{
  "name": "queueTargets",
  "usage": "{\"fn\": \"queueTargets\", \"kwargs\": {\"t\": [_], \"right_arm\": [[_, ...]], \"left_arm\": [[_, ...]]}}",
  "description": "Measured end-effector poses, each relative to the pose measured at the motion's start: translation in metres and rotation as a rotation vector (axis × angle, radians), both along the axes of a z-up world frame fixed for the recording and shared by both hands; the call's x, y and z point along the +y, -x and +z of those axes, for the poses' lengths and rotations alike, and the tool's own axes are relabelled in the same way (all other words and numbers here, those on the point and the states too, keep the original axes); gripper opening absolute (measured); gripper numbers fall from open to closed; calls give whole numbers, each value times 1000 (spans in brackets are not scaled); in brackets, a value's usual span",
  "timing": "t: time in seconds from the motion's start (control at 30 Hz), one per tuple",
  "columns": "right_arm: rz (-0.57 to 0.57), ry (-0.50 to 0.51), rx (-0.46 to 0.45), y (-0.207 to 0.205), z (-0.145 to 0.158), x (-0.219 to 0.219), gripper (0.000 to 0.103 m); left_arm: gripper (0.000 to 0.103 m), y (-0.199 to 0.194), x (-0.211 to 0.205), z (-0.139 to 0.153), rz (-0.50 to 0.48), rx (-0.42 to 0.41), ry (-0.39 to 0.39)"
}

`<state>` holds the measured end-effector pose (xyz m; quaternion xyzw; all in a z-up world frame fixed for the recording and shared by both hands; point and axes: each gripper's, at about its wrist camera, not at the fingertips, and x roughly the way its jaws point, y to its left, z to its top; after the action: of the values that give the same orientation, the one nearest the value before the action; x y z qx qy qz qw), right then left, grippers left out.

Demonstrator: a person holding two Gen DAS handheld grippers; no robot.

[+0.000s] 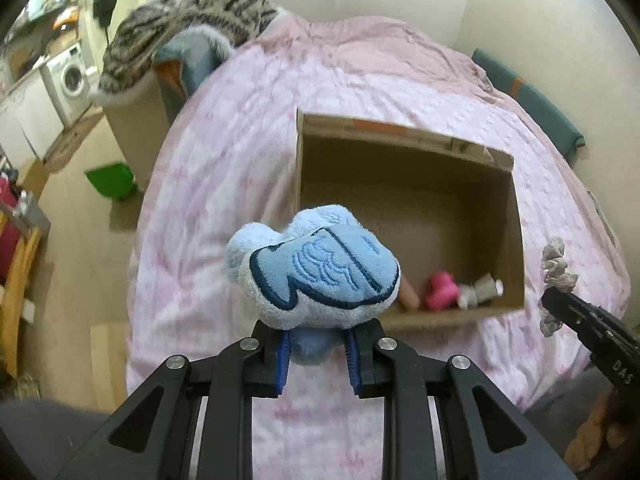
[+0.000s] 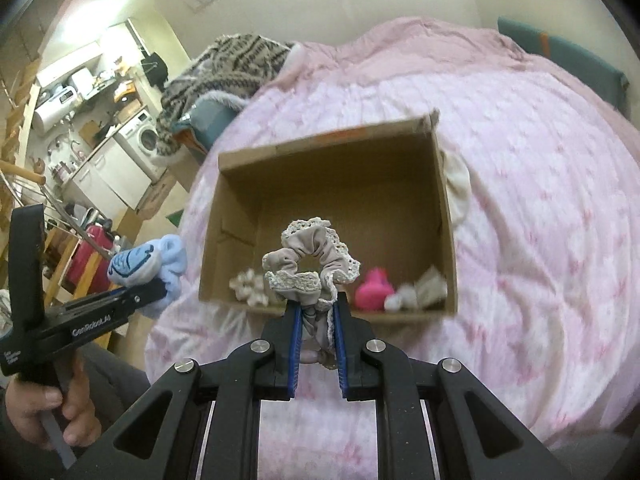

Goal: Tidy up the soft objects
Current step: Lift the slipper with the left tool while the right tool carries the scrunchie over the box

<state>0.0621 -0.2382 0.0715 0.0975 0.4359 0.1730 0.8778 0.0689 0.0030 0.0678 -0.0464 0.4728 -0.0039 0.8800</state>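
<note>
My left gripper (image 1: 317, 344) is shut on a light blue plush toy (image 1: 320, 272) and holds it in the air just left of an open cardboard box (image 1: 516, 208). It shows in the right wrist view too (image 2: 136, 264). My right gripper (image 2: 316, 308) is shut on a grey scrunchie with lace trim (image 2: 312, 260), held above the near edge of the box (image 2: 448, 208). It also appears in the left wrist view (image 1: 556, 268). Inside the box lie a pink soft toy (image 2: 374, 286), a white fluffy item (image 2: 250, 284) and grey-white soft pieces (image 2: 420, 288).
The box sits on a bed with a pink floral cover (image 2: 540, 220). A cream cloth (image 2: 458, 188) lies by the box's right wall. A striped blanket (image 1: 192, 20) is heaped at the bed's far left. The floor and a green bin (image 1: 112, 180) lie to the left.
</note>
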Motion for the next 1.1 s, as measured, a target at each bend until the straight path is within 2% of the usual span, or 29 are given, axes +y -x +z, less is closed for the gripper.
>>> {"fn": "queueTargets", "kwargs": {"t": [0.1, 0.3, 0.37, 0.43, 0.5, 0.63, 0.83, 1.1], "right_arm": [[9, 19, -27, -19, 2, 1, 16], [-17, 3, -6, -58, -13, -3, 16], [-16, -33, -6, -64, -21, -5, 16], [4, -115, 0, -67, -32, -9, 16], [-10, -130, 41, -69, -45, -9, 17], [-8, -64, 79, -72, -60, -1, 17], [-7, -25, 115, -82, -73, 5, 17], [-10, -25, 136, -86, -78, 7, 17]], "left_arm": [[21, -20, -3, 2, -13, -19, -3], [21, -55, -12, -11, -32, -62, -20], [21, -64, -14, -23, -47, -72, -5], [21, -69, -15, -37, -57, -79, 3], [21, -74, -15, -51, -51, -58, -27], [22, -81, -8, -62, -19, -29, 31], [22, -82, -15, -66, -38, -19, -12], [23, -82, -15, -65, -49, -22, 19]]}}
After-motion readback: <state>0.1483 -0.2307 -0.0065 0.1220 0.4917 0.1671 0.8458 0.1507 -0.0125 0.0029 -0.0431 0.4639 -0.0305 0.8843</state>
